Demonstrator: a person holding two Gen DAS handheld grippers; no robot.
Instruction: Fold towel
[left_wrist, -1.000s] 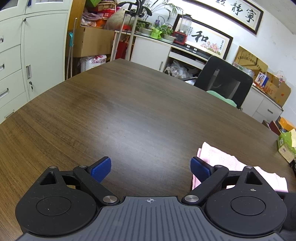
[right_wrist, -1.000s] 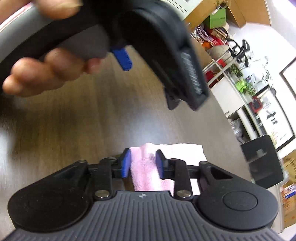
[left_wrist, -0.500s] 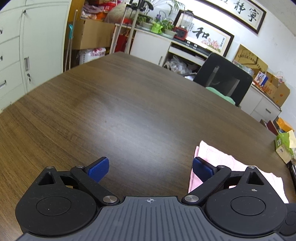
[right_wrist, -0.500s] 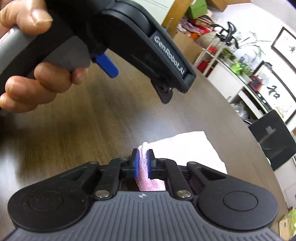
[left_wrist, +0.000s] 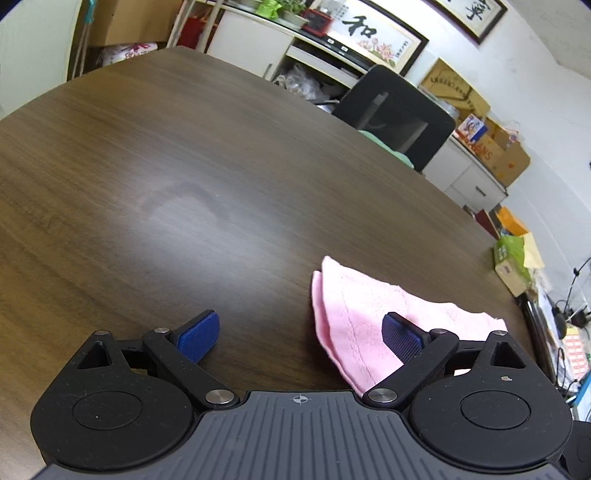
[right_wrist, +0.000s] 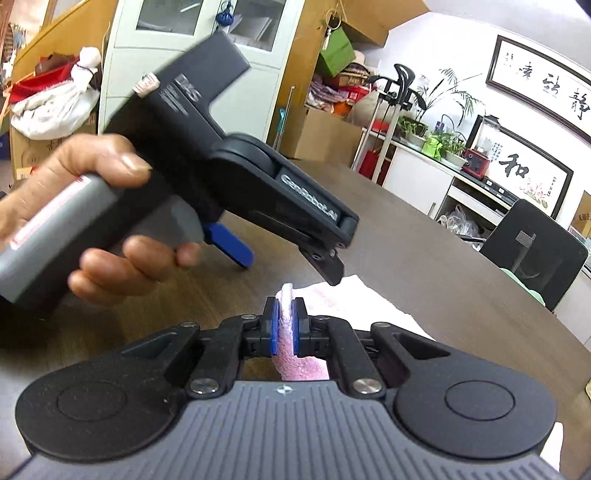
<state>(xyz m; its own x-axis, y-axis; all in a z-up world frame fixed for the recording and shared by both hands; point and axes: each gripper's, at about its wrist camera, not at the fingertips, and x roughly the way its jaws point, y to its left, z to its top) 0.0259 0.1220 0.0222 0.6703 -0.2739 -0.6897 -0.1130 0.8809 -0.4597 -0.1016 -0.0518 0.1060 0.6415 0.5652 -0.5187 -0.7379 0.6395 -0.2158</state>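
Observation:
A pink towel, folded over, lies on the dark wooden table at the lower right of the left wrist view. My left gripper hovers low over the towel's left corner. Its jaws stand wide and are closing; the right pad is over the cloth and the left pad over bare wood. My right gripper is shut on a raised edge of the towel, with pink cloth pinched between its blue pads. In the right wrist view a hand holds the left gripper just above the towel.
A black office chair stands at the table's far right side. A green and yellow box sits at the table's right edge. White cabinets, cardboard boxes and potted plants line the walls. Bare wood spreads left of the towel.
My right gripper closed on the towel's edge and rolled upright with it. My left gripper tipped downward, so the towel now reaches further in between its jaws.

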